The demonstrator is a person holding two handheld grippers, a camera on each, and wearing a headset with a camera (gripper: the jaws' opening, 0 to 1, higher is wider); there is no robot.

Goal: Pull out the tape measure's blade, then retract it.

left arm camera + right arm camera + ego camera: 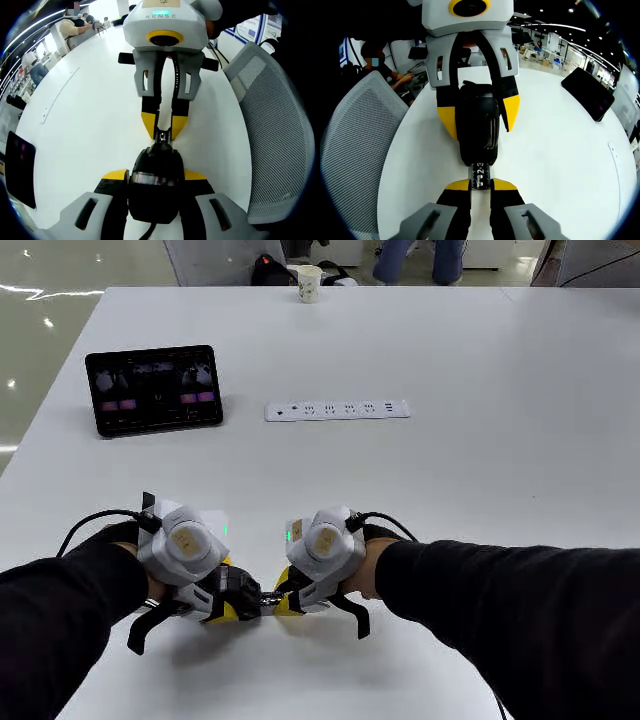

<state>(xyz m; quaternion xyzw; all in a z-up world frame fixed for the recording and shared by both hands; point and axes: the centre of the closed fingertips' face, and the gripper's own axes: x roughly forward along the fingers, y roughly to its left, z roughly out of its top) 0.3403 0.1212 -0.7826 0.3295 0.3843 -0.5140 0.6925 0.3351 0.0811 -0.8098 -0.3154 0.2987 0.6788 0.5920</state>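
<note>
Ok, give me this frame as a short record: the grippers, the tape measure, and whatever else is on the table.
left gripper: shut on tape measure case
right gripper: shut on blade
blade: only a short length out of the case, running between the two grippers
grippers: facing each other tip to tip, low over the near side of the table
tablet: screen lit, left side
power strip: lying flat, mid table
paper cup: upright, far edge
</note>
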